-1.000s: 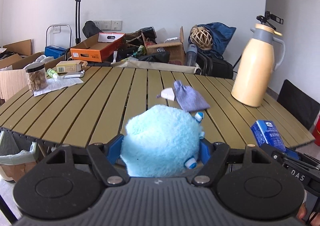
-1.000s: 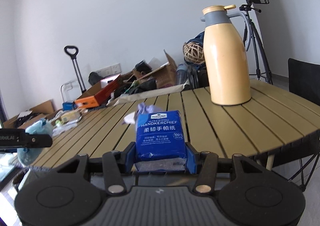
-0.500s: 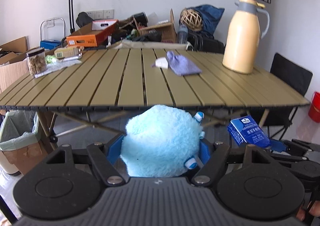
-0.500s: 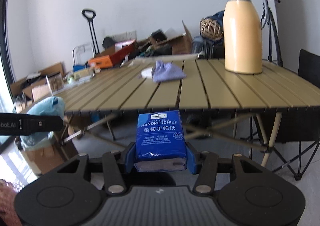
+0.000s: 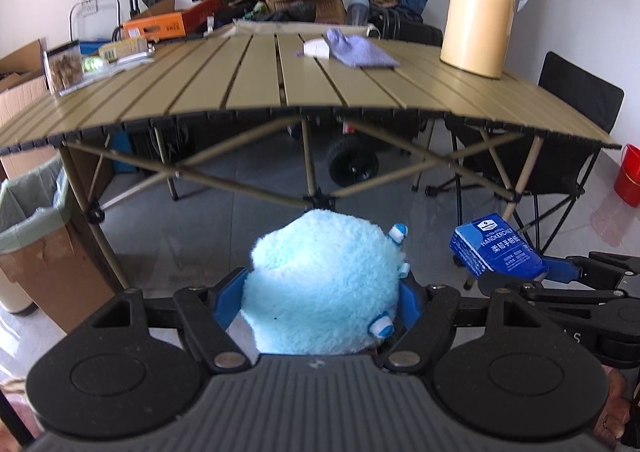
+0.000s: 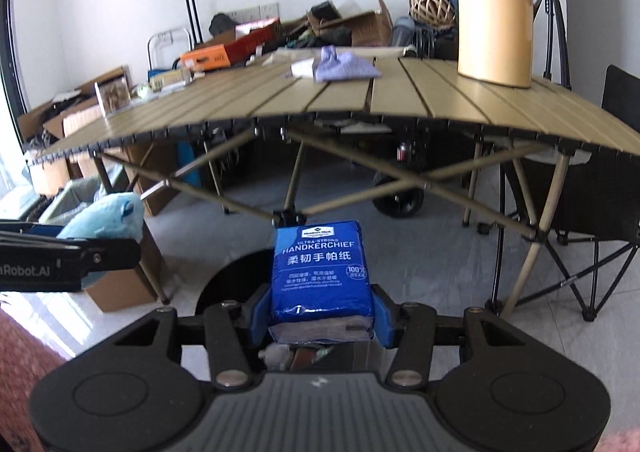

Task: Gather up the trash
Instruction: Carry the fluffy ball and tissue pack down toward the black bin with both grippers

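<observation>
The left gripper (image 5: 324, 300) is clamped on a fluffy light-blue plush (image 5: 324, 284), its blue pads pressed into the fur on both sides. Beside it, the right gripper (image 6: 320, 316) pinches a blue handkerchief tissue pack (image 6: 322, 280) upright between its pads. Both are held low in front of the folding table (image 5: 256, 92), below the level of its slatted top, over the grey floor. To the left stands a cardboard bin lined with a pale green bag (image 5: 28, 208). Up on the table lie a purple cloth (image 5: 358, 50) touching a small white item (image 5: 316, 49), a tall cream thermos jug (image 5: 480, 8) to the right and a clear jar (image 5: 60, 66) at the left end. Boxes and bags clutter the wall behind.
</observation>
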`<state>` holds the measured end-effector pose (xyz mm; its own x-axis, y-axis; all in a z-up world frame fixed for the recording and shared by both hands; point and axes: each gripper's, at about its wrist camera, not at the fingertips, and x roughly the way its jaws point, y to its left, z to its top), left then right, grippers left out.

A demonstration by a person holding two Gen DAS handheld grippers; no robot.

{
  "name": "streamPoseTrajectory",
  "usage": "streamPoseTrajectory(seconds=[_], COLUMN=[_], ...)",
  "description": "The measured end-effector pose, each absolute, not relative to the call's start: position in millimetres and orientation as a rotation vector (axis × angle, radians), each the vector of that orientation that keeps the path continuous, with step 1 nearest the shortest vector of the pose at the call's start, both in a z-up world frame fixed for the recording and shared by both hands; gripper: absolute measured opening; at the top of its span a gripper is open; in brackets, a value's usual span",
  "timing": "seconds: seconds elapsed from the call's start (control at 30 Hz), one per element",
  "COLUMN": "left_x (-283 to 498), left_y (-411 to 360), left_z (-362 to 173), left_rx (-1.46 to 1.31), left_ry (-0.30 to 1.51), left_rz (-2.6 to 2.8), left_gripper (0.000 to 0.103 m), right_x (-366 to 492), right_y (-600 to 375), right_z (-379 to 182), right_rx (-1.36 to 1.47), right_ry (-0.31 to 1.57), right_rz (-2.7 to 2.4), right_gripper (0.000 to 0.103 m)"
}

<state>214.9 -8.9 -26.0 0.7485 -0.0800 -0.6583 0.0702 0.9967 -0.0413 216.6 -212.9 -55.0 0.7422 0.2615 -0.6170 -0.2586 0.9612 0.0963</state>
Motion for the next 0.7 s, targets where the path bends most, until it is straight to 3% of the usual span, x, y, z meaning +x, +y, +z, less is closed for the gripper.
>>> streamPoseTrajectory(seconds=[0.7], left_x=[227], left_y=[1], left_z=[-80], left_rx=[-0.033], left_ry=[0.856], left_rz=[-0.071], left_gripper=[0.075], right_x=[224], right_y=[-196], right_z=[-108], right_rx=[-0.068], right_ry=[0.892], right_rz=[0.281], right_gripper=[0.05])
